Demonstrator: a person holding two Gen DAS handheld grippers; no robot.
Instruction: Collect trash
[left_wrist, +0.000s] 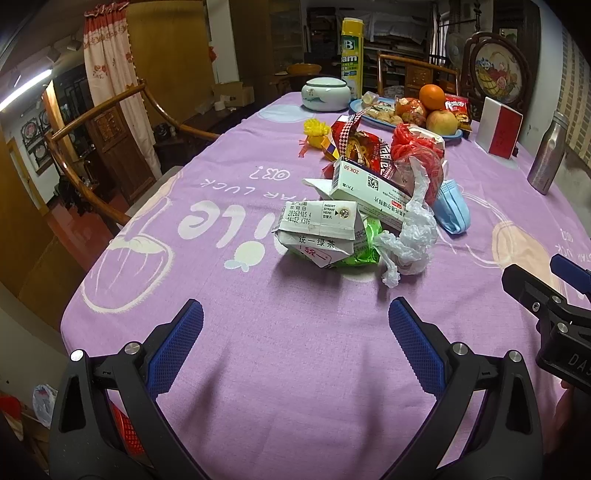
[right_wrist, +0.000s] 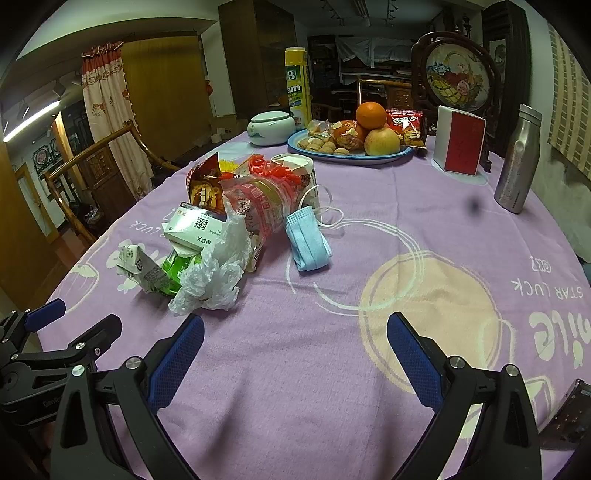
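A purple printed tablecloth (left_wrist: 258, 362) fills most of both views, with a dim room of wooden chairs and a floral curtain (left_wrist: 107, 74) in the upper left. The trash heap (left_wrist: 373, 206), bunched at centre frame as if gathered for one pickup, holds a crushed tea carton (left_wrist: 317, 229), a white plastic bag (right_wrist: 214, 273) and a blue face mask (right_wrist: 308, 240), well short of the fruit plate (right_wrist: 354, 157) behind. The left gripper (left_wrist: 295, 332) and right gripper (right_wrist: 295, 347) hang low in frame, jaws spread wide and empty, probably readied to reach in.

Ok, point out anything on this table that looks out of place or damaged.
A heap of litter sits mid-table: a crushed green tea carton, a crumpled plastic bag, a torn snack wrapper and a used blue face mask. The fruit plate behind looks orderly.
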